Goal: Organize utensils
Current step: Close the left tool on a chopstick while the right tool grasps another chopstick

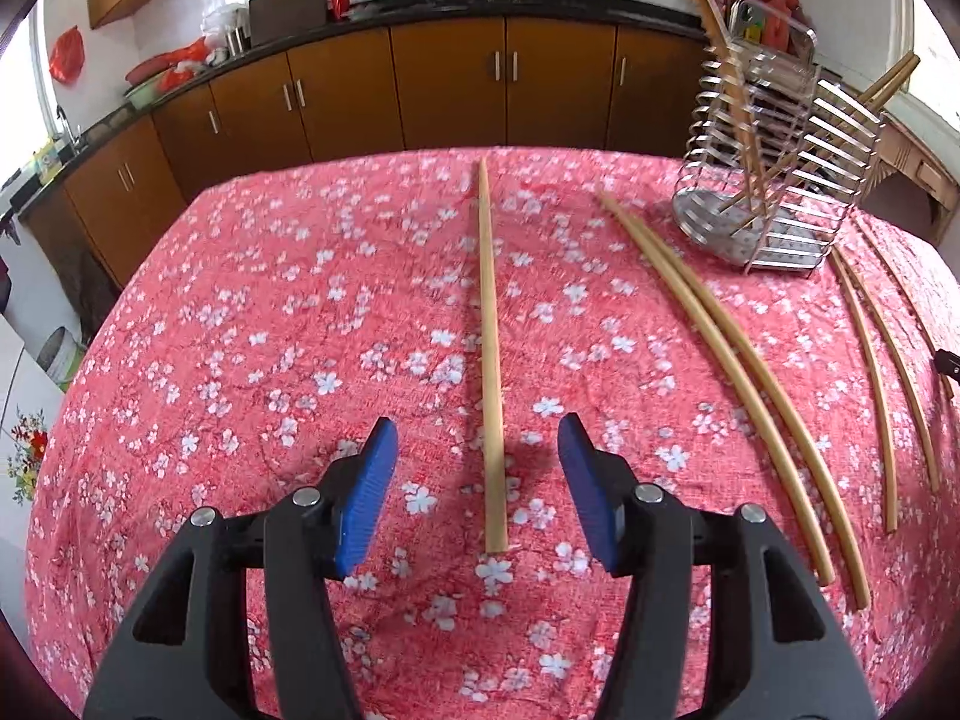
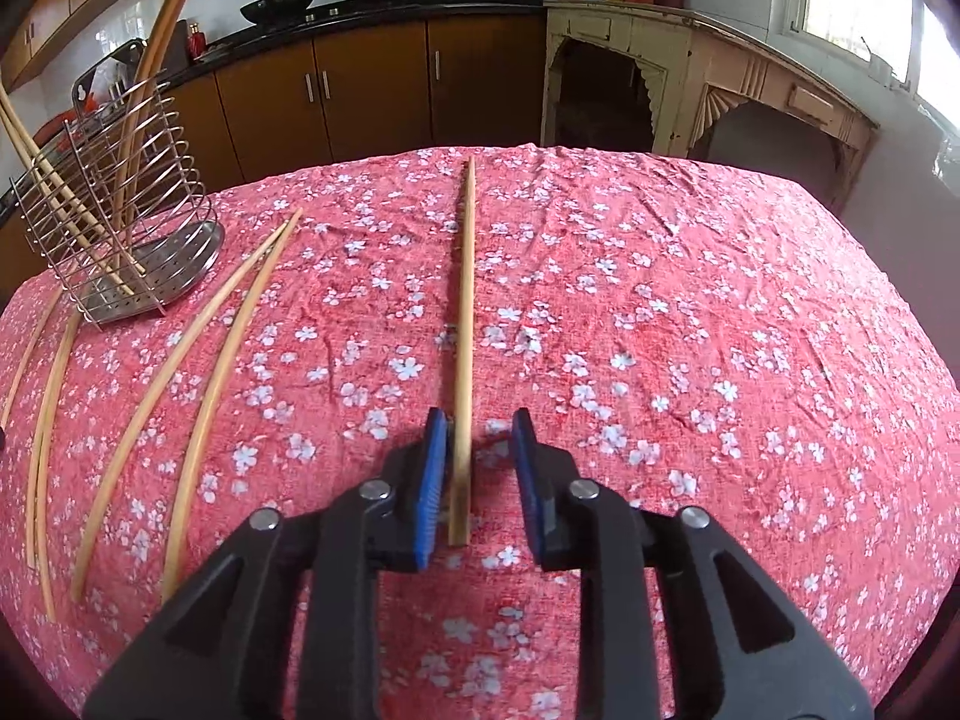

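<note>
A single wooden chopstick [image 1: 489,348] lies lengthwise on the pink floral tablecloth, its near end between the blue pads of my open left gripper [image 1: 477,441]. In the right wrist view another chopstick [image 2: 463,360] lies between the pads of my open right gripper [image 2: 478,432], close against the left pad [image 2: 433,480], with a gap to the right pad. A wire metal utensil holder [image 1: 774,180] stands at the far right of the left view and the far left of the right view [image 2: 114,216], with a few chopsticks standing in it.
Two chopsticks [image 1: 738,372] lie side by side right of my left gripper, with two thinner ones [image 1: 882,372] beyond. The same pairs lie left of my right gripper [image 2: 198,384] [image 2: 45,420]. Brown kitchen cabinets [image 1: 450,84] stand behind the table's far edge.
</note>
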`<state>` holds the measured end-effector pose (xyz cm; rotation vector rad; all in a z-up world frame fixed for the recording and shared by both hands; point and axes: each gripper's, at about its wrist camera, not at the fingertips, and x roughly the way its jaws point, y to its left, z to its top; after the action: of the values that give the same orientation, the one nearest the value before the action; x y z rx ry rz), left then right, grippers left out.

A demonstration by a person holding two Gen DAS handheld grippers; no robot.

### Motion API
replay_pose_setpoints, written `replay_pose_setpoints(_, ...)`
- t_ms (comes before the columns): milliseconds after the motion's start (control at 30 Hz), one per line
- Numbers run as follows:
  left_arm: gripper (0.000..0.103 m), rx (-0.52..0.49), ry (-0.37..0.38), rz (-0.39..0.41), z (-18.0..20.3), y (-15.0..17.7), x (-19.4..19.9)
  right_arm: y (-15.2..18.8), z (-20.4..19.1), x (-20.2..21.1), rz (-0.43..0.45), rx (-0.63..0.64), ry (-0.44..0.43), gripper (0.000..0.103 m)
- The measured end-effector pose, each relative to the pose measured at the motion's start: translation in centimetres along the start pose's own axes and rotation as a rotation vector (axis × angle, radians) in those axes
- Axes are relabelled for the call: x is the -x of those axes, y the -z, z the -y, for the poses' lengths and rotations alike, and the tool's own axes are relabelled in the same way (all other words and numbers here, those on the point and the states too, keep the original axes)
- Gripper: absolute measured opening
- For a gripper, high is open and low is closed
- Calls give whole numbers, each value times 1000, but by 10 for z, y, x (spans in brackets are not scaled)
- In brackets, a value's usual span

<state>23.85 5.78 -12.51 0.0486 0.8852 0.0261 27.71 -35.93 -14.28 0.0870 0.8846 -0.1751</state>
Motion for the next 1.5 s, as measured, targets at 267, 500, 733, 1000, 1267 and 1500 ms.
replay_pose_setpoints(267,84,35,-1,-34,-12,-2,-9,0,-5,-1,-9,30,-20,53)
replay_pose_setpoints(500,101,27,8,-49,-13,-3,-14,2,-3,1,-10,22,-28,52)
replay_pose_setpoints(733,101,-17,48,-60,-7,12,-3,13,-2,12,-3,41,-51,34)
replay_pose_setpoints(1000,101,-13,42,-61,-7,13,-1,13,2,11,-3,33,-50,32)
replay_pose_setpoints(1267,101,-13,41,-61,-6,13,-1,13,2,11,-3,30,-52,32)
replay_pose_setpoints(1500,97,-6,35,-56,-10,14,1,13,3,11,-3,31,-52,32)
